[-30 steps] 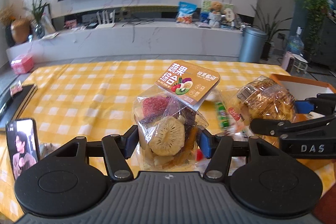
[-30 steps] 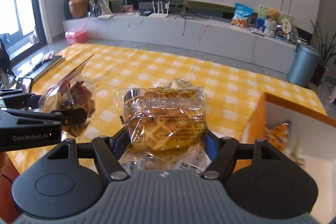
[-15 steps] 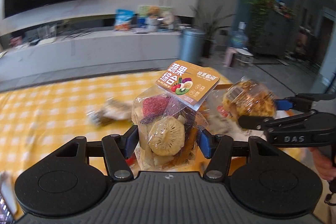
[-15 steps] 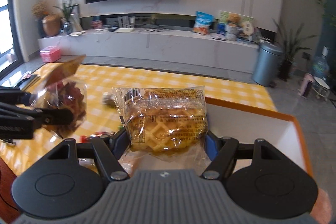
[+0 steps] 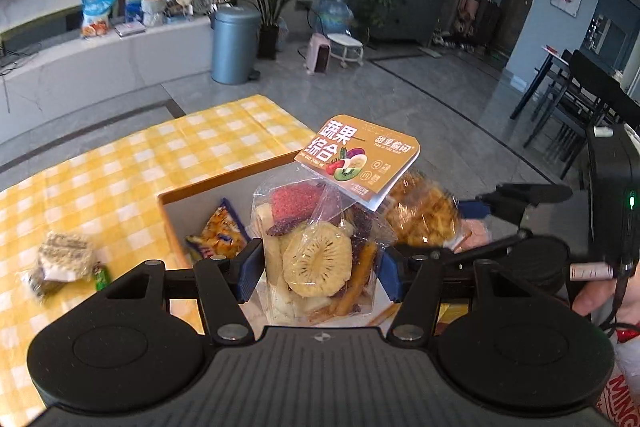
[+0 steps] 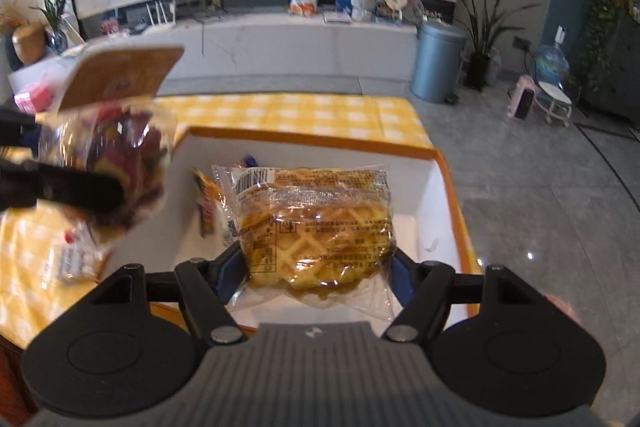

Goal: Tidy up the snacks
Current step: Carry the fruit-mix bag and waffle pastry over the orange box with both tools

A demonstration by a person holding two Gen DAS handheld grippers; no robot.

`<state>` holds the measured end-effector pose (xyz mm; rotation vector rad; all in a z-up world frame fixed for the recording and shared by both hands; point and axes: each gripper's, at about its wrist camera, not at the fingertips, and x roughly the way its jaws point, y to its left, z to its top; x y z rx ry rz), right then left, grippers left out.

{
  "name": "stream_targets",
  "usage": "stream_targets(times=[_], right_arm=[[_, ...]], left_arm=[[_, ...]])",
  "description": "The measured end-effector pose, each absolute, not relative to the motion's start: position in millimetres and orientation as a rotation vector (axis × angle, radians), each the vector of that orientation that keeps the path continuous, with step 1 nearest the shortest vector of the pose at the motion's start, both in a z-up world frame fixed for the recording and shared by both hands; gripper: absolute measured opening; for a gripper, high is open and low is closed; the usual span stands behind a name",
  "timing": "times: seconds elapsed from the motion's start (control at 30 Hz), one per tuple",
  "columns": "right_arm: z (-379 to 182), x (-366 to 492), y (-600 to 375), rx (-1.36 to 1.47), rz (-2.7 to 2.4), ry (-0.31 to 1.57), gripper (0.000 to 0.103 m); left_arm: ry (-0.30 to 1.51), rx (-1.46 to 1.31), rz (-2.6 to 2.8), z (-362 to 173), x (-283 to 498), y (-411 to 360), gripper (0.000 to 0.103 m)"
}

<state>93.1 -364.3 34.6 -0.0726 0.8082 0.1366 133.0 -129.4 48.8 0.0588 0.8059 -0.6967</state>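
My left gripper (image 5: 318,273) is shut on a clear bag of dried fruit chips (image 5: 320,247) with an orange header card, held above the orange-rimmed white box (image 5: 224,179). My right gripper (image 6: 318,271) is shut on a wrapped waffle (image 6: 316,223), also over the box (image 6: 424,183). In the left wrist view the waffle (image 5: 424,215) and the right gripper (image 5: 480,223) show to the right. The right wrist view has the fruit bag (image 6: 116,155) blurred at the left. A small snack packet (image 5: 218,235) lies inside the box.
The box stands at the right end of a table with a yellow checked cloth (image 5: 120,171). A wrapped snack (image 5: 64,261) lies on the cloth left of the box. Beyond the table edge is grey floor with a blue bin (image 6: 438,61).
Both grippers have swung to the right across the table with their snacks, from over the cloth to over the box. The grips have not altered.
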Motion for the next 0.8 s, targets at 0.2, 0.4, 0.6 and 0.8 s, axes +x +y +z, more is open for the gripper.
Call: stream_targets(times=[0.2,0.4,0.6,0.8], right_arm=[[21,114,-377,-0.033,0.155,0.909,0.070],[1,137,-377,0.009,0.186,1.025,0.071],[-15,155,-369,-0.011,0.215,1.118,0.071],[-25,169,-358,-0.040,0.229,1.191,0.071]], left_arm=[[0.977,0.128,-0.752,28,151,-148,0.067],[1.108,0.174,-0.758,4,173,-160,0.067],[1.189,0.232,-0.775,-6,184,-173,0.067],[1.239,0.257,-0.787,-16,189,-179,0.067]])
